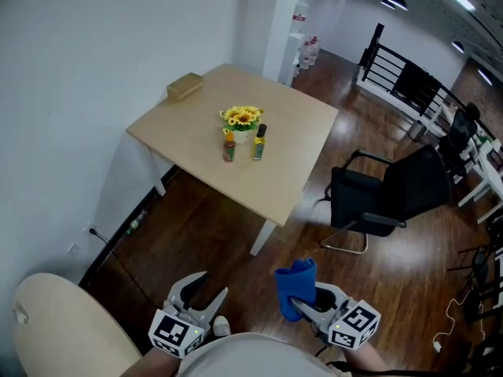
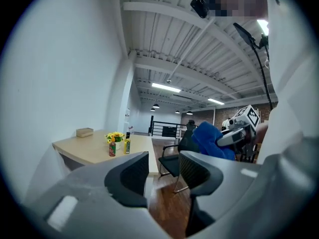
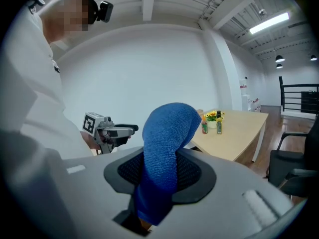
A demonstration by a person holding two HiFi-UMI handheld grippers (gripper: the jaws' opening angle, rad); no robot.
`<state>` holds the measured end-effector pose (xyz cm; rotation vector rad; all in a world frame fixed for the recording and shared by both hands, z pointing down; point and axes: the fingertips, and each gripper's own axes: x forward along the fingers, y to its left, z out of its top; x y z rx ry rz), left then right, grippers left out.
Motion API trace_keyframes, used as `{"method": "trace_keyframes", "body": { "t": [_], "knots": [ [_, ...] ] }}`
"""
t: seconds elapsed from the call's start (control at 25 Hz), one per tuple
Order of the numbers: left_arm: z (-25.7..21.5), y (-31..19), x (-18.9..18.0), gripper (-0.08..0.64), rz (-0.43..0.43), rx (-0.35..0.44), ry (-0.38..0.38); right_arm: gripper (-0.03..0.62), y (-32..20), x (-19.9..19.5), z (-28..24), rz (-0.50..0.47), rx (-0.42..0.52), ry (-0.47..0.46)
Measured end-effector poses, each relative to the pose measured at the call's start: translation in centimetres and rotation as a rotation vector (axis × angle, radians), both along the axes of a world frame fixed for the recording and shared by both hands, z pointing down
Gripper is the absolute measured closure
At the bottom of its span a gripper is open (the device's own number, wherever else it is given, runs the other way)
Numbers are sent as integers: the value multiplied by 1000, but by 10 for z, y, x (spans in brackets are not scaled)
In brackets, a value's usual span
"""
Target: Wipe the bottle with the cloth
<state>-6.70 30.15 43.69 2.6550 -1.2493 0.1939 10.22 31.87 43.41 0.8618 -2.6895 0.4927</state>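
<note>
Two small bottles stand on the far wooden table: a reddish one and a yellow one with a dark cap, beside a pot of sunflowers. The same bottles appear small in both gripper views. My right gripper is shut on a blue cloth, which stands up between its jaws. My left gripper is open and empty, its jaws apart in the left gripper view. Both grippers are held low, far from the table.
A tan box lies at the table's far left corner. A black office chair stands right of the table on the wooden floor. A round pale tabletop is at the lower left. A black railing runs at the back right.
</note>
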Motion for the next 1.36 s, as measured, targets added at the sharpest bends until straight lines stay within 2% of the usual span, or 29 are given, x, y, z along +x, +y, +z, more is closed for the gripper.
{"method": "trace_keyframes", "body": {
  "t": [0.2,0.4,0.72,0.92,1.36],
  "knots": [
    [-3,30,52,359,50,-7,-11,443,30,33,-9,-9,30,3],
    [-15,52,85,359,59,0,-16,443,57,65,-3,11,17,-14],
    [-9,88,101,359,42,-9,-99,443,90,77,4,-21,1,-51],
    [-6,103,109,359,39,-5,-121,443,98,78,6,-48,11,-51],
    [-17,124,126,359,35,13,-100,443,121,92,-2,-47,40,-63]
  ]
}}
